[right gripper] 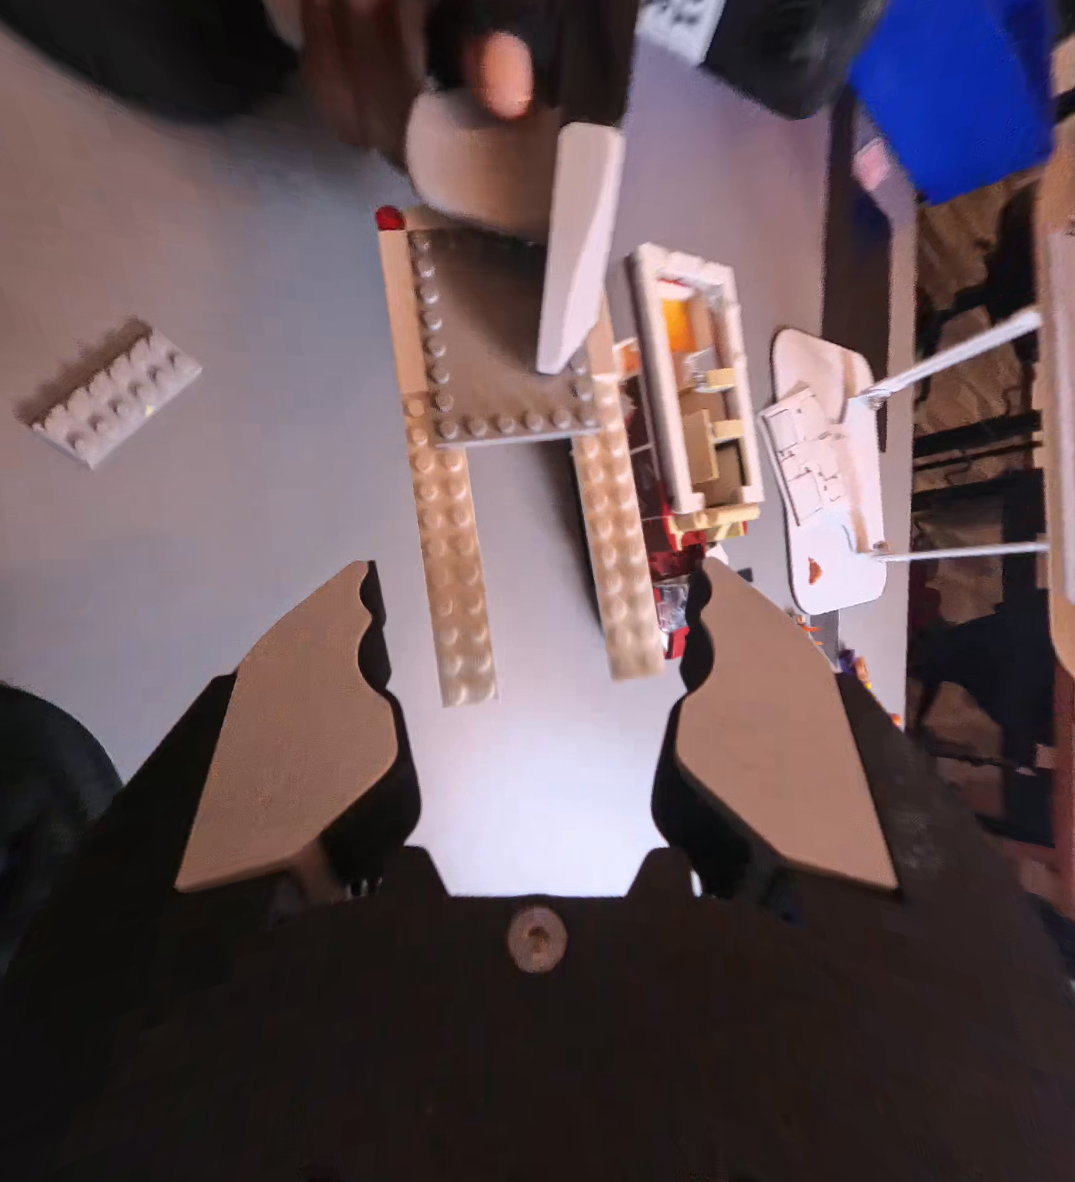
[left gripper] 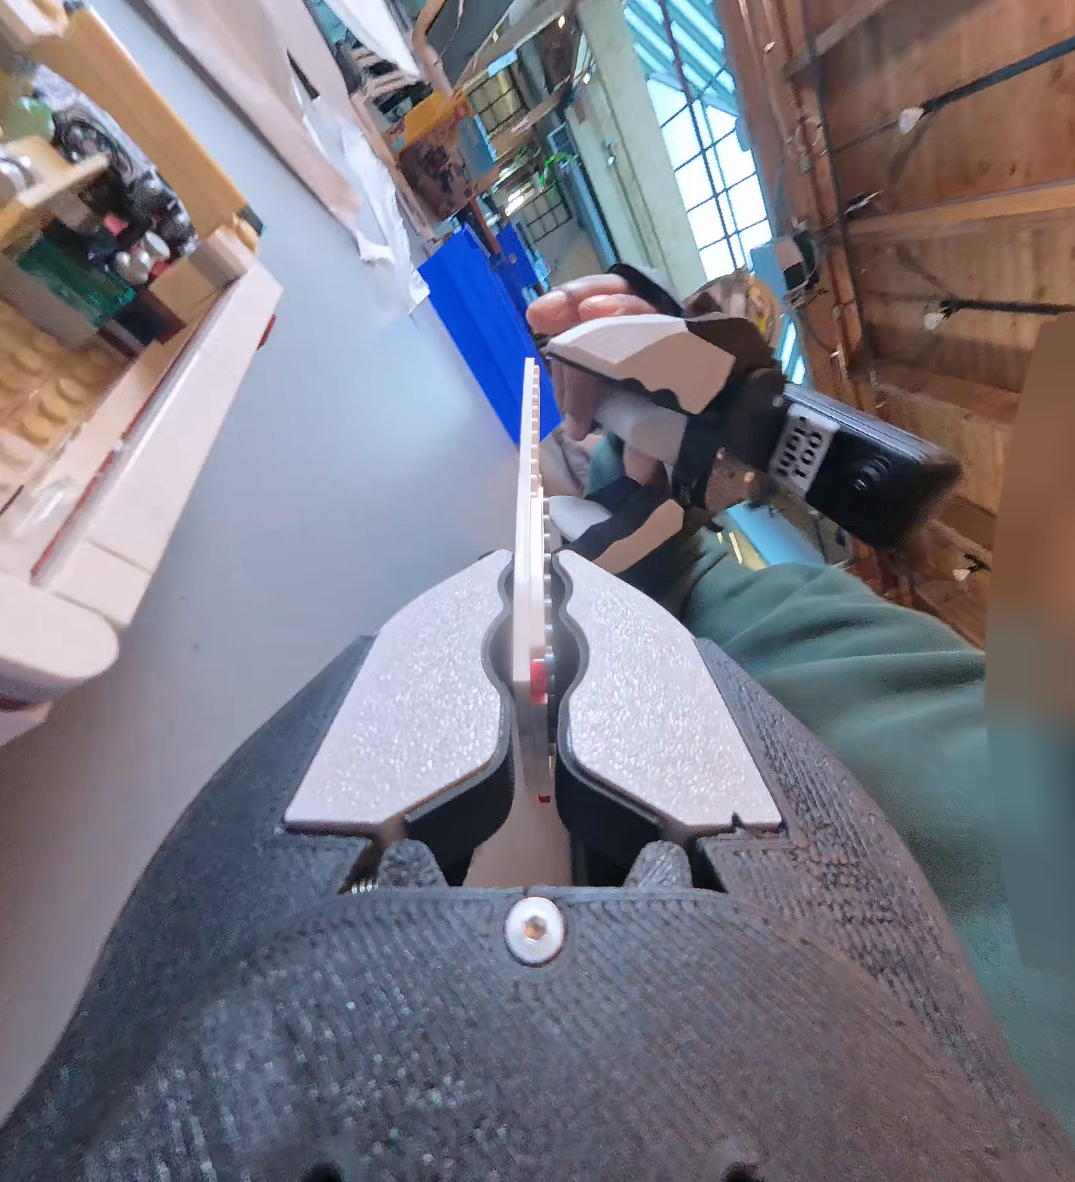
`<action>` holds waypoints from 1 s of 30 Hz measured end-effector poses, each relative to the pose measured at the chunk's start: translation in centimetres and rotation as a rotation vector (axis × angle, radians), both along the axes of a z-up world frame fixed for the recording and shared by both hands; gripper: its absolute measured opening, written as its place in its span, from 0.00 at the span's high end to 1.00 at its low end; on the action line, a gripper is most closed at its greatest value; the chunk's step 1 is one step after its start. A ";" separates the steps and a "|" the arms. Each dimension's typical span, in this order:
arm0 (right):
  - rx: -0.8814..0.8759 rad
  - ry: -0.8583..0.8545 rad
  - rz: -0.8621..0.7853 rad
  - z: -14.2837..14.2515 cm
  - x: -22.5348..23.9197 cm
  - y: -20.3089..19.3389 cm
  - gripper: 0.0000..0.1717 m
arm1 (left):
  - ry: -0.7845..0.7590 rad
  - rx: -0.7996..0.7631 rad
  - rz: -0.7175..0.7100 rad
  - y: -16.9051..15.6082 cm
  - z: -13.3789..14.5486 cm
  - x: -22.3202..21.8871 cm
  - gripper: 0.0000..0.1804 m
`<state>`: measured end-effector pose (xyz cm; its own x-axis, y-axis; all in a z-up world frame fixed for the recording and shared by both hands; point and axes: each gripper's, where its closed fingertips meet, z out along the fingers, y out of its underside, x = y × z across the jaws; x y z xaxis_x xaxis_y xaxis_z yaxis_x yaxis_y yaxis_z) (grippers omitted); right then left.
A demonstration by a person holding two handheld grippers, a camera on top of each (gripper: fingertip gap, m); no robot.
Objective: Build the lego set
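Observation:
My left gripper is shut on a flat studded plate assembly, seen edge-on, with a small red piece deep between the pads. In the right wrist view the assembly is two long tan plates joined by a grey plate, with a red stud at the far end, where the left gripper's white fingers clamp it. My right gripper is wide open. The plates' near ends lie between its fingers and neither pad touches them. Its fingers also show in the left wrist view, held by a hand.
A small grey studded plate lies on the grey table. A white, tan and dark red brick build and a white panel piece lie at the right. A blue bin stands beyond. A green sleeve is close by. Tip to tip, the grippers are about 6 cm apart.

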<state>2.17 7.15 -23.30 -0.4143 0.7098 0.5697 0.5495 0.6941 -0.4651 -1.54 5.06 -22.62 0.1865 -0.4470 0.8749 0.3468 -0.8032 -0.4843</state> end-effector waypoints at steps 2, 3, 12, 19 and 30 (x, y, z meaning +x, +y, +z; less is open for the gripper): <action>0.063 -0.090 0.039 -1.5 -0.6 -0.7 0.47 | 0.046 -0.014 -0.017 -0.2 -1.0 0.6 0.95; 0.081 -0.135 0.052 -2.3 -0.8 -1.0 0.47 | 0.057 -0.023 -0.031 -0.3 -1.3 0.9 0.95; 0.004 -0.259 0.009 -4.9 -1.7 -1.4 0.55 | 0.089 -0.031 -0.048 -0.6 -2.1 1.3 0.95; -0.277 -0.323 -0.029 -6.7 -0.7 -2.0 0.55 | 0.332 0.040 0.052 0.8 -3.8 -1.3 0.82; -0.439 -0.380 -0.092 -8.5 -0.1 -2.2 0.54 | 0.851 0.325 -0.101 -1.3 -7.0 -1.7 0.68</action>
<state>2.11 4.96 -31.84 -0.4576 0.8884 0.0374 0.7828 0.4225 -0.4568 -3.27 3.80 -29.61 0.6573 -0.6960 0.2890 -0.2944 -0.5902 -0.7517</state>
